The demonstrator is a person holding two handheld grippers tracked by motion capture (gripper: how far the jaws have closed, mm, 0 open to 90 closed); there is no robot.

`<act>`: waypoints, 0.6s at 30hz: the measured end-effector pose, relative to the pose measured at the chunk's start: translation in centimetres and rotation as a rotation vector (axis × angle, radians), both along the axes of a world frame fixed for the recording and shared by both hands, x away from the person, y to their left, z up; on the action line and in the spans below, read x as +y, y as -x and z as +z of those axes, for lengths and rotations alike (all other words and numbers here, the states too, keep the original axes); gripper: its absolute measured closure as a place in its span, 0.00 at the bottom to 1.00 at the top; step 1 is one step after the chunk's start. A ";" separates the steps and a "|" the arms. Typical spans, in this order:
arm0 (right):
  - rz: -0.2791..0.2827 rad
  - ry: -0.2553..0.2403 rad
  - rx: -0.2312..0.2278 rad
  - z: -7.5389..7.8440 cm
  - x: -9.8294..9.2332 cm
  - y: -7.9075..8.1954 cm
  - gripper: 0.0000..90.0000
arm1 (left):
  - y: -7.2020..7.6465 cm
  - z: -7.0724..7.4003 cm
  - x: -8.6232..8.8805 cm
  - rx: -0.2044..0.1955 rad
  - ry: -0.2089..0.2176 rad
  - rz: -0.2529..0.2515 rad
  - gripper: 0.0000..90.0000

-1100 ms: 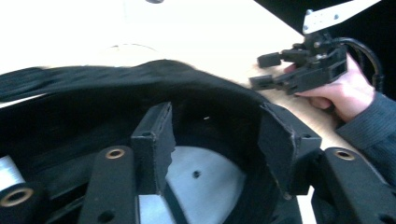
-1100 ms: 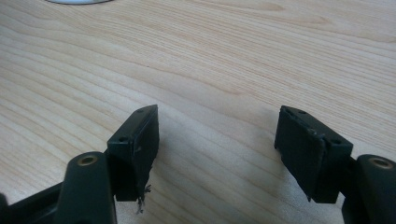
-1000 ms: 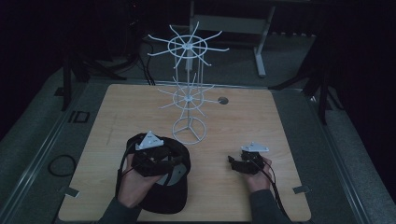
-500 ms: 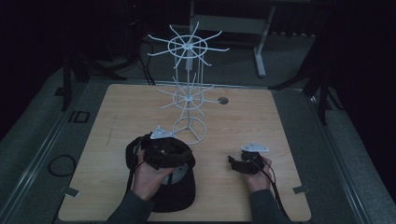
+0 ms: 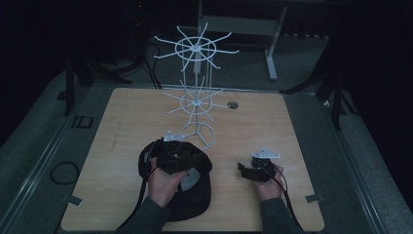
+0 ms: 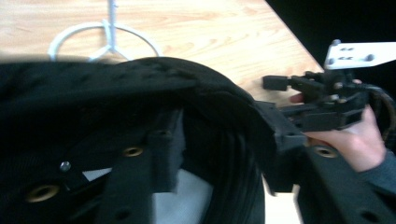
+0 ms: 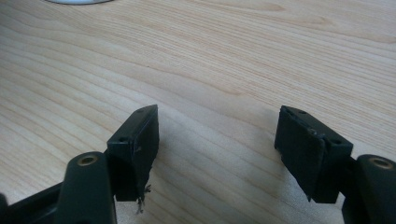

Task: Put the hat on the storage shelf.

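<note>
A black cap [image 5: 195, 197] lies upside down near the table's front, left of centre. My left gripper [image 5: 181, 157] rests on its far rim. In the left gripper view one pad [image 6: 163, 149] is inside the cap [image 6: 93, 93] and the other is outside its wall. The left gripper [image 6: 219, 156] has just been closing, but a gap still shows beside the inner pad. My right gripper [image 5: 245, 169] rests low on the bare wood to the right. In its own view the right gripper [image 7: 215, 140] is wide open with nothing between its pads.
A white wire rack [image 5: 196, 92] with two tiers of radiating arms stands mid-table, its ring base [image 5: 210, 138] just beyond the cap. The wooden table [image 5: 302, 122] has a small round hole [image 5: 232, 104] behind the rack. Dark floor and cables surround it.
My left gripper has moved right across the cap towards the rack's base and now sits on the cap's far rim. The right hand has stayed put.
</note>
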State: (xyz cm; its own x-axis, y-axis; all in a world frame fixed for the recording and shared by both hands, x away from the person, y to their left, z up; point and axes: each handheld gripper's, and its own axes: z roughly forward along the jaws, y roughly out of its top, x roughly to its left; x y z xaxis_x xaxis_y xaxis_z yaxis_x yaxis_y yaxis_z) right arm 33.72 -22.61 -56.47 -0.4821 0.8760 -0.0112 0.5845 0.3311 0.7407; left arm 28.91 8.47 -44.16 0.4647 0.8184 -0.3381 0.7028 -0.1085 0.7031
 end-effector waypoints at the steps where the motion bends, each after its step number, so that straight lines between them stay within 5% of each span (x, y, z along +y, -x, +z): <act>1: 0.000 0.000 0.000 0.0 0.0 0.0 0.34 | 0.1 0.0 0.1 -0.006 -0.004 0.006 0.63; 11: 0.004 -0.001 -0.002 0.0 0.1 0.1 0.36 | 0.7 0.4 1.1 -0.030 0.015 0.018 0.65; 13: 0.028 -0.002 -0.006 0.1 0.2 0.2 0.46 | 0.7 0.3 1.3 -0.027 0.019 0.023 0.65; 14: 0.068 0.001 -0.006 0.2 0.5 0.5 0.64 | 0.6 0.2 1.4 -0.022 0.020 0.023 0.65; 15: 0.068 0.001 -0.006 0.2 0.5 0.5 0.64 | 0.6 0.2 1.4 -0.022 0.020 0.023 0.65; 18: 0.155 0.007 0.001 0.5 1.4 1.0 0.91 | 0.8 0.1 1.4 -0.021 0.020 0.021 0.64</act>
State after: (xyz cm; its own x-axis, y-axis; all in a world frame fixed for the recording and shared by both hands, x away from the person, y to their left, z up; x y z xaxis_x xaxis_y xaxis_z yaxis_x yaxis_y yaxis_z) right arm 32.74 -21.18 -55.97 -0.6119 0.7908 -0.0167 0.5268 0.4232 0.7372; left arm 28.16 9.83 -44.11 0.4544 0.8212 -0.3452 0.6898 -0.0791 0.7197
